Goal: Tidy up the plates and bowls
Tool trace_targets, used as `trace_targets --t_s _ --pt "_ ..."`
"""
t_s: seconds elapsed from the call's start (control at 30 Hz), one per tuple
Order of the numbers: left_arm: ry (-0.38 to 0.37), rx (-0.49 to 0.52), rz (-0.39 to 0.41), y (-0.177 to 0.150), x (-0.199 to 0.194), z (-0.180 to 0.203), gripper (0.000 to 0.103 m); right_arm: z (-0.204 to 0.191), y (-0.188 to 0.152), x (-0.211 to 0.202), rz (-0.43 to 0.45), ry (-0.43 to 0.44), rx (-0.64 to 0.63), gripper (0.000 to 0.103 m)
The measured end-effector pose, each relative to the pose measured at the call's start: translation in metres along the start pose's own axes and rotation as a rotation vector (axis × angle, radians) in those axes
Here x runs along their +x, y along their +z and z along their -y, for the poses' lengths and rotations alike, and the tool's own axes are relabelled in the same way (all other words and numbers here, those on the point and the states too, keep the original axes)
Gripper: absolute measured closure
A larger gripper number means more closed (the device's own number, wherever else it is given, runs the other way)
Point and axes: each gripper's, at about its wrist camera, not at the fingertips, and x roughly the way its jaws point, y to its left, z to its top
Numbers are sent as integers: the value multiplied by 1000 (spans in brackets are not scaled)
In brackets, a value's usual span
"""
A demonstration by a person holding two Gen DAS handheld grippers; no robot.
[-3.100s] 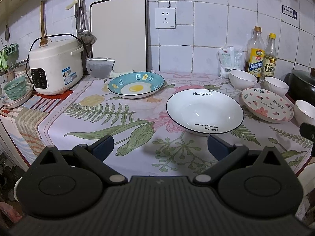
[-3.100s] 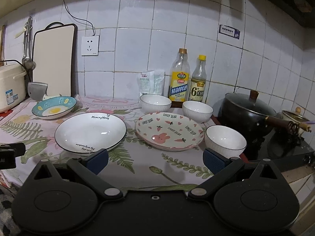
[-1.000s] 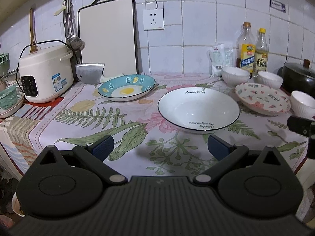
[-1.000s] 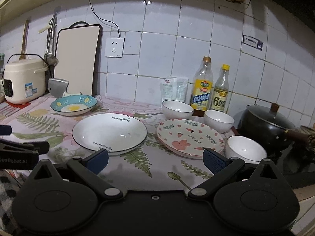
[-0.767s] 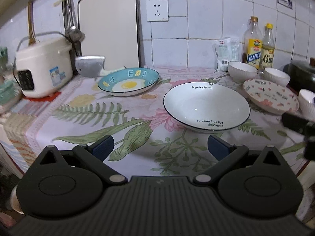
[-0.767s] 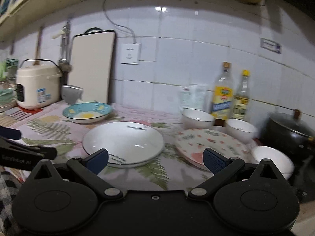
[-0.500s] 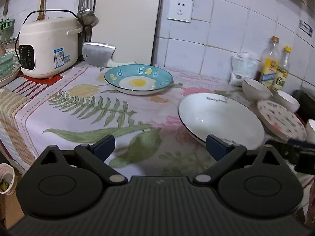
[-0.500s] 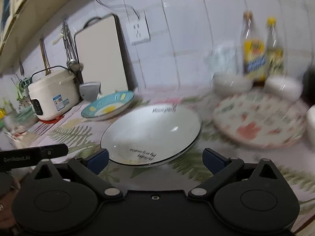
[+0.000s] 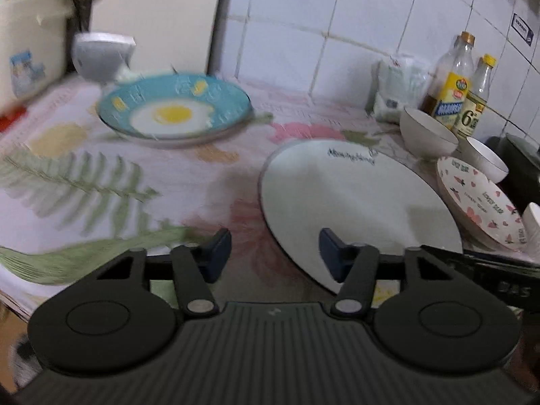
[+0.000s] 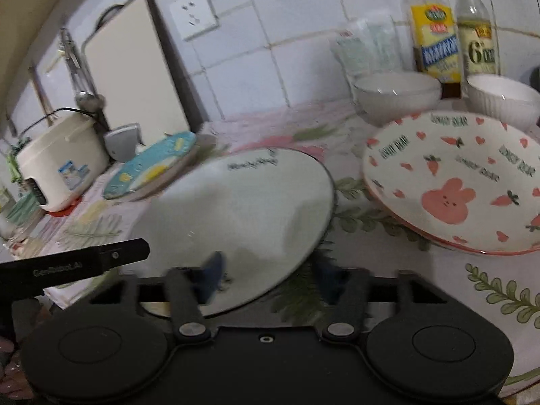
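Two grippers are closing in on one dish: the big round white plate with the thin black rim (image 9: 354, 202), which is sitting in the middle of the desk with the leafy flowered cloth (image 9: 101, 175). This looks like the start of the tidying, with the plate being reached for and not yet lifted.

The left gripper (image 9: 275, 253) is coming at the plate's near left edge. Its jaws have just been closing and are now standing partly apart, with the plate's edge between them but not squeezed. The right gripper (image 10: 270, 276) is coming at the near right edge. Its jaws have also just been closing, and the rim is lying between them, but blur is hiding whether the pads are pressing yet.

Next, each gripper probably needs to pinch the rim firmly before any lifting.

The right view is showing the round pink-and-white bunny plate (image 10: 452, 182) up close, with two white bowls (image 10: 395, 96) behind it. The left view is showing the round blue plate with the fried-egg picture (image 9: 175, 114) face on, while the right view is showing it only sideways.
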Motion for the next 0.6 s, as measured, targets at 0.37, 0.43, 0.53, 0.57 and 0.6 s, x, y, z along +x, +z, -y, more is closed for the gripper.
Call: trace_targets --t_s 0.37,0.43,0.53,0.57,0.6 --pt "44 -4 -2 -10 10 19 77 8 7 8 -18 19 -102 63" --pt "53 4 6 -11 9 21 78 8 6 8 -9 22 -116 63" --pt "66 13 14 -10 6 24 78 5 4 6 -2 15 -131 64" --pt "72 19 24 -8 5 25 77 4 5 6 -3 14 -135 64" --pt "78 27 34 -6 3 27 77 4 5 6 -6 16 -132 64"
